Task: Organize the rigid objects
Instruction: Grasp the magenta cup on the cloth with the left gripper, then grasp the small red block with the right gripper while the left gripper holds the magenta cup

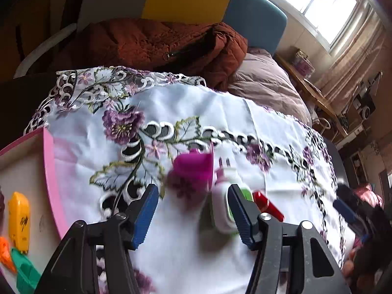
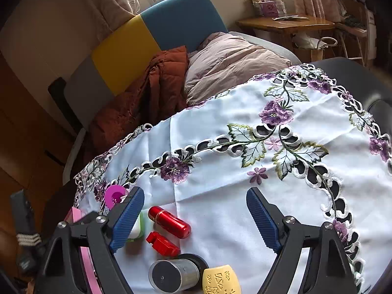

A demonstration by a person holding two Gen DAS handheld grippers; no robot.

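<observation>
Left view only: I see a pink tray (image 1: 52,171) holding a yellow piece (image 1: 19,221); left gripper (image 1: 192,212) spread, empty. Right view only: silver cylinder (image 2: 175,274) on the tablecloth (image 2: 220,196); right gripper (image 2: 196,216) spread over a red tube (image 2: 169,221).

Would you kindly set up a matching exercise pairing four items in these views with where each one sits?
Things:
1. yellow case
2. red cylinder
3. magenta object
4. cream embossed piece

Places:
A. beside the clear canister
B. inside the pink tray
C. on the cloth, just above the red clip
D. on the cloth, ahead of the left hand-held gripper

Pairs: 1-B, 2-C, 3-D, 4-A
</observation>
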